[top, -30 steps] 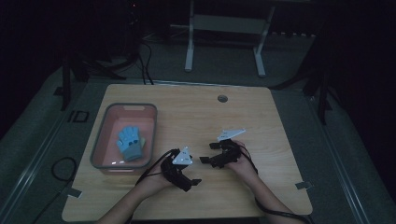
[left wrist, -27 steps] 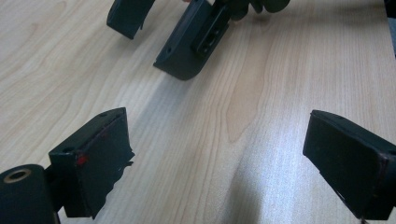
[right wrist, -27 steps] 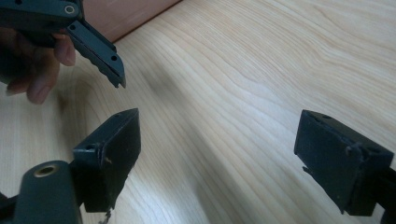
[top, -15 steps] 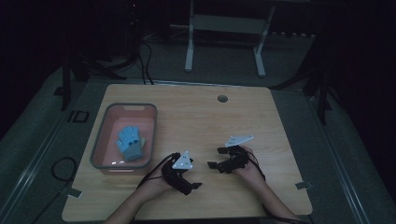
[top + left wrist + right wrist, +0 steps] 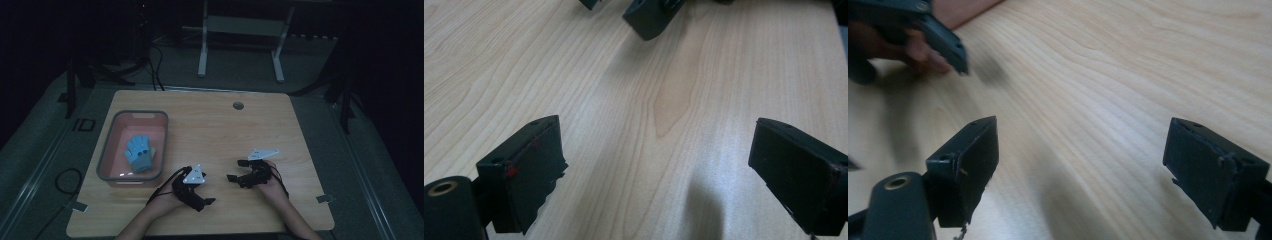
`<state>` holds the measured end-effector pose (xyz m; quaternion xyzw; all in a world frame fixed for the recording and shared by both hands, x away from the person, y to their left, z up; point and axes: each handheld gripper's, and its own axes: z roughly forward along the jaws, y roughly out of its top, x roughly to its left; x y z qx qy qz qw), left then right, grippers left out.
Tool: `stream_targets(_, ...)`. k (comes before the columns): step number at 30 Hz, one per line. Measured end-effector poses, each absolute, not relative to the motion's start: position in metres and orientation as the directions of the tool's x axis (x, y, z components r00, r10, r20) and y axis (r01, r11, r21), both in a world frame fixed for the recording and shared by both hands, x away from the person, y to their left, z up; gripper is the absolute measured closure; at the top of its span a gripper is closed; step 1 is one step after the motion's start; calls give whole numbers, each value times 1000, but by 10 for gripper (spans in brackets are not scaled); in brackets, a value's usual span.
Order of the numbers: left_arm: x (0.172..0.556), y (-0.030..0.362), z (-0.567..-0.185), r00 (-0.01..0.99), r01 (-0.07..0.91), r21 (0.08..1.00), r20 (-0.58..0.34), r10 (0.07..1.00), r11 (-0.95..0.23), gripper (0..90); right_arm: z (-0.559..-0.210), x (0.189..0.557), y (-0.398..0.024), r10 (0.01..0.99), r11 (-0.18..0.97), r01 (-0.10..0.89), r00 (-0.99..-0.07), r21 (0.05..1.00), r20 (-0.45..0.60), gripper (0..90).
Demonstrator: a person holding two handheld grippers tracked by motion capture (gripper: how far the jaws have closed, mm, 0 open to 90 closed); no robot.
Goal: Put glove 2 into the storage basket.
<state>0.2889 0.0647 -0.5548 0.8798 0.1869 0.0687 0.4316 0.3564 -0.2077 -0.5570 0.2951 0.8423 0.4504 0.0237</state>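
Near the bench's (image 5: 210, 115) left edge a blue glove (image 5: 139, 153) lies in the pink tub (image 5: 106, 150), its fingers pointing toward the far edge. The left gripper (image 5: 206, 201), jaws wide and empty, sits just right of the tub and is nearer. The right gripper (image 5: 237, 170), also wide and empty, sits further right by the near edge.

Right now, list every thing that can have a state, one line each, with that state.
left gripper: open, fingers wide apart, holding nothing, over bare wood.
right gripper: open, holding nothing, over bare wood.
pink bin: upright on the table, lidless.
blue glove: lying flat inside the bin.
wooden table: bare around the grippers.
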Motion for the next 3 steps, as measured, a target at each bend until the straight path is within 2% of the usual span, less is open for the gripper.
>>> stream_targets(3, 288, 66, -555, 920, 265, 790, -35, 391, -553, 79, -558, 356, -205, 523, 441, 455, -831, 774, 191, 144)
